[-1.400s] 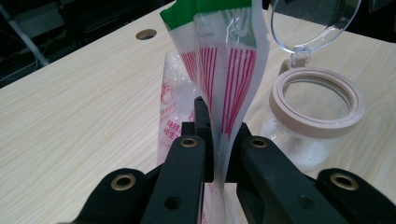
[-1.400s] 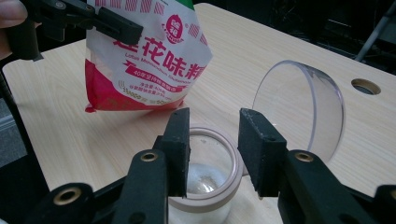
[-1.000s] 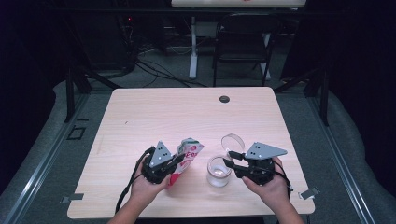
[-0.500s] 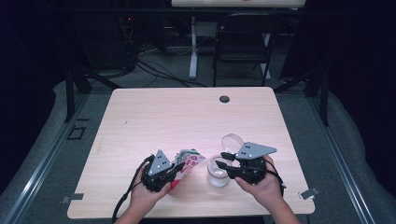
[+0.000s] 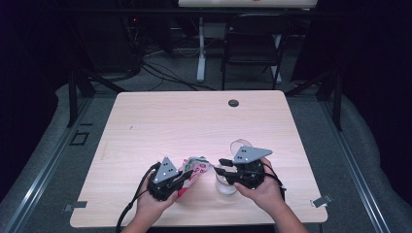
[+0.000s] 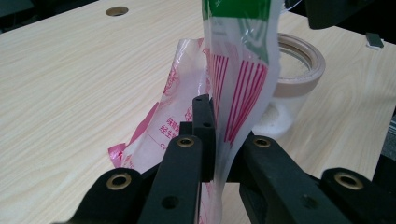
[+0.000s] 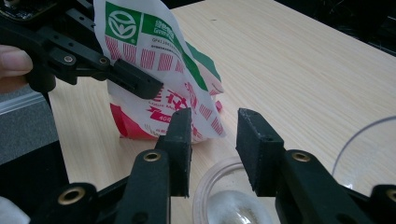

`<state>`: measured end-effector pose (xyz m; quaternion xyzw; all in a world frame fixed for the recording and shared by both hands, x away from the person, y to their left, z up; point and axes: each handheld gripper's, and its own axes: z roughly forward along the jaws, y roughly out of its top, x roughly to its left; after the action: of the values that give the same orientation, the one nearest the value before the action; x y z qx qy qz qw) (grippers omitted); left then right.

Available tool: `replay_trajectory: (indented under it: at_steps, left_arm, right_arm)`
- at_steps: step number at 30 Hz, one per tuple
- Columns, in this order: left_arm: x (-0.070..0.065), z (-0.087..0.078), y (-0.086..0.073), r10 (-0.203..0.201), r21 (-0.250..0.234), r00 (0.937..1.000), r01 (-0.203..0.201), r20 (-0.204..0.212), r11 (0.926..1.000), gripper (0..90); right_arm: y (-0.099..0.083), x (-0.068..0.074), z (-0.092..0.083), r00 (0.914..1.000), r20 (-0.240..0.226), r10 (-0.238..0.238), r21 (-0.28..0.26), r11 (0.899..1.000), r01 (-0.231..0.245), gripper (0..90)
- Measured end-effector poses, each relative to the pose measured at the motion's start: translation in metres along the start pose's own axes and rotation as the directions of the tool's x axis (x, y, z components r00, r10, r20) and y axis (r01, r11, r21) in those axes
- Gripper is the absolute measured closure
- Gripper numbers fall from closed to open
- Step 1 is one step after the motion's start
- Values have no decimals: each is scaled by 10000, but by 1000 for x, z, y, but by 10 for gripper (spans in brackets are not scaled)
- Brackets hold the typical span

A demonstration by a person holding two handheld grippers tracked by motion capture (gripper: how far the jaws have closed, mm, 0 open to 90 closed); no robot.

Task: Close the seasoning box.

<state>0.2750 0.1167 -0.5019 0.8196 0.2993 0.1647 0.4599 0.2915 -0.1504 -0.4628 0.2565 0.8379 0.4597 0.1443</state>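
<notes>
Your left gripper has its 2 jaws pressed together on the plastic bag, pinching the thin film near its lower edge so the bag stands up out of the grip, red stripes and green print facing out. In the high view that same bag sits at the near side of the table, sticking out from the left gripper toward the middle.

Your right gripper has its jaws spread with nothing between the pads, and they've just been closing in a bit. They hang right above the rim of the clear jar, which has some white stuff in the bottom. The bag's corner is just beyond the left-hand jaw tip in the right gripper view, close but I can't tell if it touches.

From the left gripper view the jar stands just behind the bag. In the high view the jar sits between your 2 hands, right under the right gripper.

There's a round hole at the far edge of the table, well apart from all this.
</notes>
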Motion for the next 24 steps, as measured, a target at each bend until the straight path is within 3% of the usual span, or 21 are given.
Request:
replay_trajectory:
  at_steps: [24]
  left_arm:
    - [-2,1,0,115,9,9999,-115,15,9999,880]
  right_arm:
    - [11,-1,25,9992,-325,-232,413,9988,245,652]
